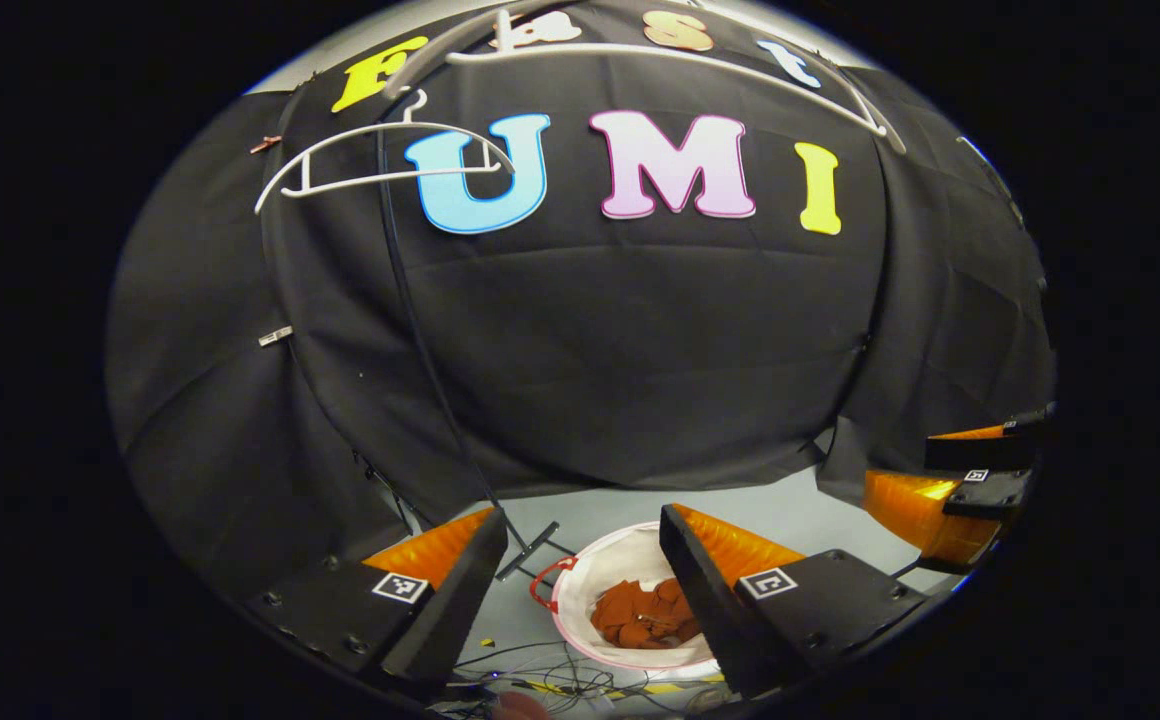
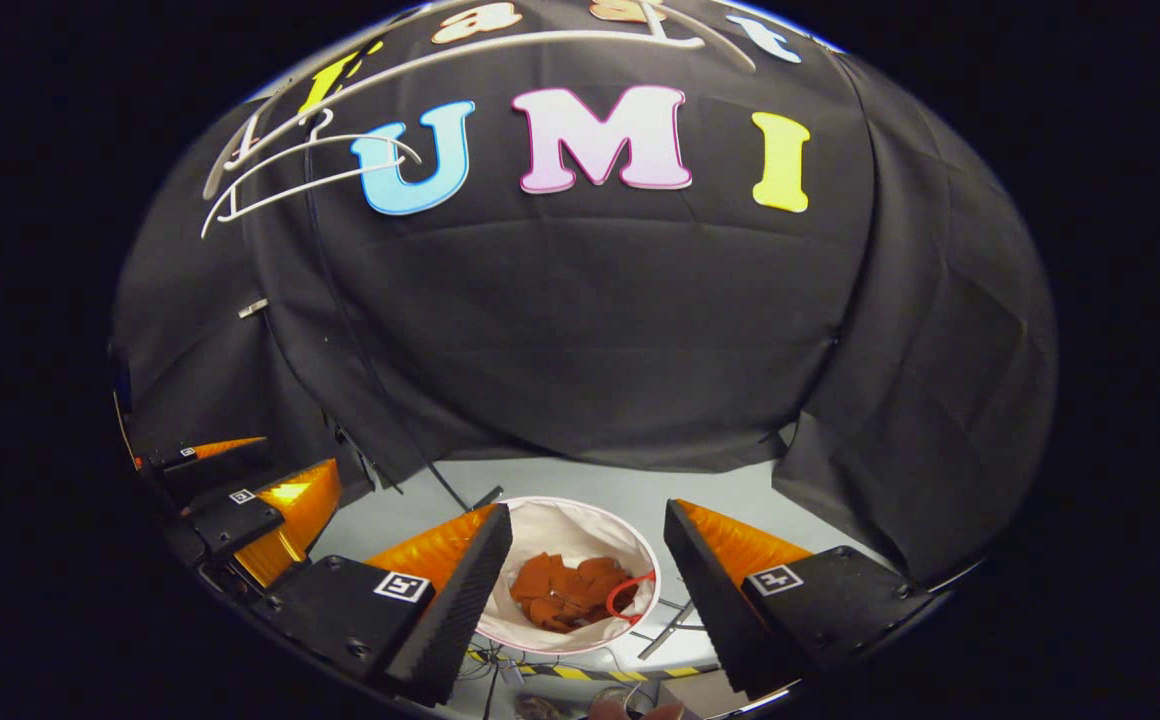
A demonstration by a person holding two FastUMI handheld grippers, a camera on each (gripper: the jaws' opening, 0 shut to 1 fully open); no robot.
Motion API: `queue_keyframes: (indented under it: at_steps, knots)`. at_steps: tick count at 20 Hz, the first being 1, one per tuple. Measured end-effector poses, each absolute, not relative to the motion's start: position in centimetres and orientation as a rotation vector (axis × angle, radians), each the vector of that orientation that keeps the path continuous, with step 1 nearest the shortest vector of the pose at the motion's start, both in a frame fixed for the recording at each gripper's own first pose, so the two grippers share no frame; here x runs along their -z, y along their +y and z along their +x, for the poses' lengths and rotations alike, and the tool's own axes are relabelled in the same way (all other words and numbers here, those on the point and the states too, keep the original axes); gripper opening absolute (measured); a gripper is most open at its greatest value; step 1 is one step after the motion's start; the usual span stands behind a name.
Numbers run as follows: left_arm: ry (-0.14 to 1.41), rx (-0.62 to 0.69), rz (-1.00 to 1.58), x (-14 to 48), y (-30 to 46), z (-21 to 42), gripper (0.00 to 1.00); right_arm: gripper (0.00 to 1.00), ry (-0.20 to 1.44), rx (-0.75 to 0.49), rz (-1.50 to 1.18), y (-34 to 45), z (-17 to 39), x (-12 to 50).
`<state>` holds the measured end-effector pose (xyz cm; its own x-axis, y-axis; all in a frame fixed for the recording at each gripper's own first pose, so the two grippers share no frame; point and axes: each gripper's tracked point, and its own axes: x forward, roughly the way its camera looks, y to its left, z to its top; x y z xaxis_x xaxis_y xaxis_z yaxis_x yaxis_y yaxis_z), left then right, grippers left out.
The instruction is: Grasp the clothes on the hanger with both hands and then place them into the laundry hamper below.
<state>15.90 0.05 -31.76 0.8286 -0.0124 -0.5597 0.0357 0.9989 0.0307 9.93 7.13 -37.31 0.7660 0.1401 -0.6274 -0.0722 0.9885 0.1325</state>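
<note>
Crumpled rust-orange cloth garment (image 1: 643, 614) heaped at the bottom of the round white fabric laundry hamper (image 1: 590, 575) on the grey floor, bare white wire hanger (image 1: 385, 160) overhead, left gripper (image 1: 580, 590) released, right gripper (image 2: 585, 590) spread wide, empty.

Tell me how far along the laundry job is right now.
Done: the rust-brown clothes lie inside the white hamper on the floor, and the white hanger hangs bare on the rail. In hand: nothing; the left claw and right claw both stand open above the hamper, holding nothing. Left: apparently nothing but pulling the claws away.
</note>
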Motion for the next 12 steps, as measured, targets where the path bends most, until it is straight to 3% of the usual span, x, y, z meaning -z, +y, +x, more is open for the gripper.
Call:
queue_keyframes:
  at_steps: [12]
  knots:
    - [0.346,0.014,-0.063,16.9,2.4,9.4,0.97,0.98,0.391,-0.068,0.088,6.4,5.9,19.9]
